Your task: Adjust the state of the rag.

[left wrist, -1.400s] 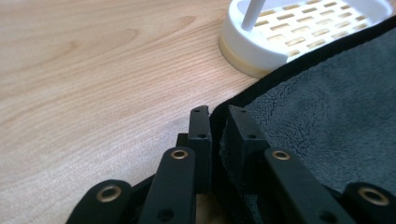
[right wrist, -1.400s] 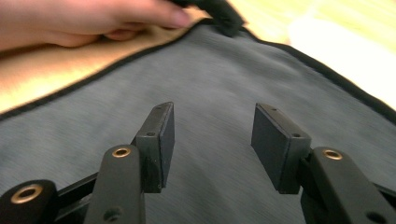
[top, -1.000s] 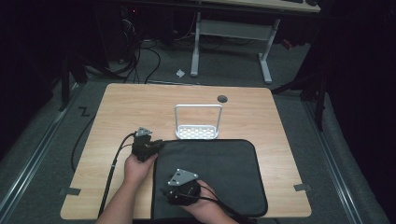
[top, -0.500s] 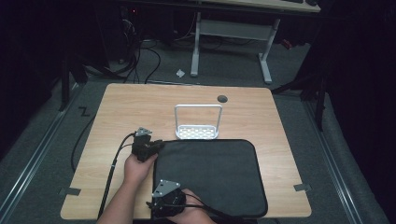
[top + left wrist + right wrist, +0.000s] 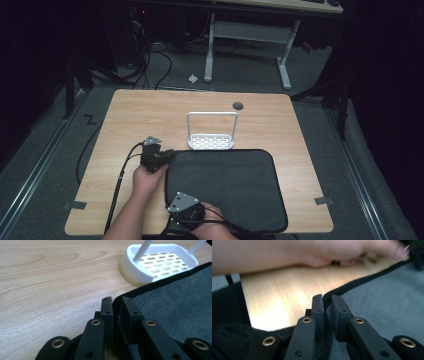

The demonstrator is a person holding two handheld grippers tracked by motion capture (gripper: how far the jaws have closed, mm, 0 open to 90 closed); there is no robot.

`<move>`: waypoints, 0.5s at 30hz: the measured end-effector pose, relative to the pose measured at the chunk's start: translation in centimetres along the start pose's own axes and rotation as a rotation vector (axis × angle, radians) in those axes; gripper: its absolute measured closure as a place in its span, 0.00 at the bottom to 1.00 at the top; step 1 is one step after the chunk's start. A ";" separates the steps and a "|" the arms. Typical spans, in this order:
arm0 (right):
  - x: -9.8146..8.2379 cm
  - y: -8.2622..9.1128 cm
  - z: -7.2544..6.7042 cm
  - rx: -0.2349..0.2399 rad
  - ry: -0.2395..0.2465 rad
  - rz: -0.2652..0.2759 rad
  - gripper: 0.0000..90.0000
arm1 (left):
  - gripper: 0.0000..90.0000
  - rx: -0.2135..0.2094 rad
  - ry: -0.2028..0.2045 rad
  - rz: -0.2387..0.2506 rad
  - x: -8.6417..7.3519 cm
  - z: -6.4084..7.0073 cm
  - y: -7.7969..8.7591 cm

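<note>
— Left gripper [image 5: 159,156], where?
— Left of centre in the high view, at the far left corner of the dark grey mat [image 5: 225,187]. Held from below by the left hand [image 5: 148,179], cable trailing down toward the bottom edge.
— Jaws?
— Closed onto the mat's edge. Seen plainly in the left gripper view: black hem of the mat [image 5: 160,302] pinched between both jaws at lower centre, grey pile spreading off to the right.
— And the right gripper [image 5: 186,214]?
— Low in the high view, near the bottom edge, over the mat's near left corner, grey three-cornered plate on top, right hand [image 5: 212,231] behind it.
— Open or closed?
— Clamped too. In the right gripper view, mat [image 5: 382,305] edge caught between the jaws at centre, fabric bunched in the gap.
— Anything else there?
— Left hand [image 5: 317,252] blurred across the top of that frame, resting on the wooden table [image 5: 279,297].
— Mat itself?
— Flat on the table [image 5: 120,130], lower centre-right of the high view.
— Beyond it?
— White rack [image 5: 212,132] with a tall hoop handle, just above the mat's far edge, touching or nearly so. Same rack [image 5: 157,262] at upper right of the left gripper view, slotted base showing.
</note>
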State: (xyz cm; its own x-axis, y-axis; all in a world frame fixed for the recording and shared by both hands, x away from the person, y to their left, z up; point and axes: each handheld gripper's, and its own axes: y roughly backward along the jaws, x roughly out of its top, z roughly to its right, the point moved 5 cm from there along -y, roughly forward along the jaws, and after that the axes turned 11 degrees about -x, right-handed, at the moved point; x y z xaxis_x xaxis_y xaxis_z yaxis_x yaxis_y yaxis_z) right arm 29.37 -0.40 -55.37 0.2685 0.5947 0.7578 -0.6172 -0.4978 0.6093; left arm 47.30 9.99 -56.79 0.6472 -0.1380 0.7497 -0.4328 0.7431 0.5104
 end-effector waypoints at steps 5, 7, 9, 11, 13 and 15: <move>1.2 1.0 0.5 -0.017 -0.020 0.067 0.91 | 0.90 -0.048 0.068 0.041 0.3 -0.5 0.7; 1.6 1.1 0.5 -0.016 -0.021 0.081 0.91 | 0.90 -0.053 0.072 0.052 0.3 -0.5 0.8; 1.9 1.1 0.3 -0.011 -0.023 0.088 0.91 | 0.90 -0.071 0.108 0.101 0.4 -0.7 1.5; 2.4 0.9 0.0 0.003 -0.025 0.092 0.91 | 0.91 -0.078 0.127 0.118 0.4 -0.9 1.8; 3.1 0.6 -0.5 0.010 -0.024 0.103 0.91 | 0.91 -0.073 0.141 0.128 0.2 -1.4 2.8; 3.8 0.3 -1.0 0.021 -0.026 0.111 0.91 | 0.91 -0.047 0.131 0.124 0.1 -1.8 3.8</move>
State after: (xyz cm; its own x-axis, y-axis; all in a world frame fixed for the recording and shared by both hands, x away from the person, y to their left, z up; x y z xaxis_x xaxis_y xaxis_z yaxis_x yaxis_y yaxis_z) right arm 29.44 2.34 -52.50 0.2186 0.5183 0.8268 -0.6287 -0.5732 0.5256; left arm 46.90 13.96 -55.56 0.6681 0.0406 0.7429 -0.4864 0.7795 0.3948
